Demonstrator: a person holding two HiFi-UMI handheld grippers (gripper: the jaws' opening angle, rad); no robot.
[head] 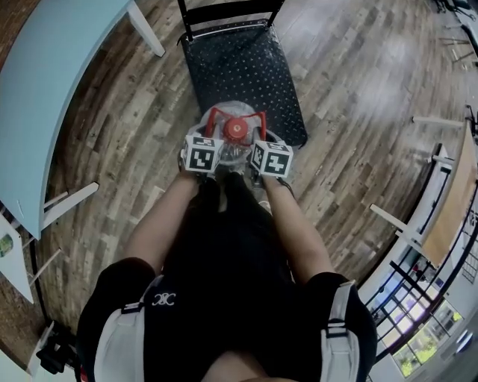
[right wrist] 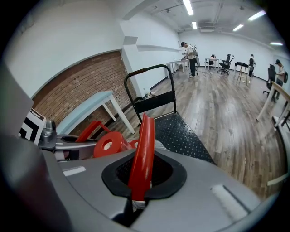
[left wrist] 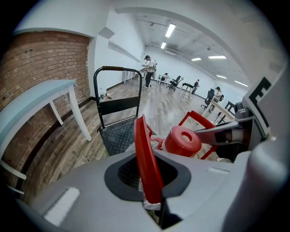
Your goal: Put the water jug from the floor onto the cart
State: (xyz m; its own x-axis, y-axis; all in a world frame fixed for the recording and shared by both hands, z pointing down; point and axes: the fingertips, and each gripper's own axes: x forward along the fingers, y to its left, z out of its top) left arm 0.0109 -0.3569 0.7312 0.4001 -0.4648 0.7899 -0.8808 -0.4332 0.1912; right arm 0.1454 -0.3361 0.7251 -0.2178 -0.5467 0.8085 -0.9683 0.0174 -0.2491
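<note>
A clear water jug (head: 233, 149) with a red cap (head: 234, 130) and two red handles hangs in front of my legs, at the near end of the black cart deck (head: 239, 67). My left gripper (head: 211, 140) is shut on the left red handle (left wrist: 146, 163). The right gripper (head: 258, 142) is shut on the right red handle (right wrist: 142, 158). In the left gripper view the cap (left wrist: 182, 140) sits just right of the jaws, with the cart (left wrist: 118, 136) beyond. Whether the jug rests on the deck or the floor is hidden by the grippers.
The cart's upright push handle (head: 224, 11) stands at its far end. A light blue table (head: 52, 89) with white legs runs along the brick wall on the left. A white rail (head: 418, 224) lies to the right. People and chairs (right wrist: 222, 61) are far down the hall.
</note>
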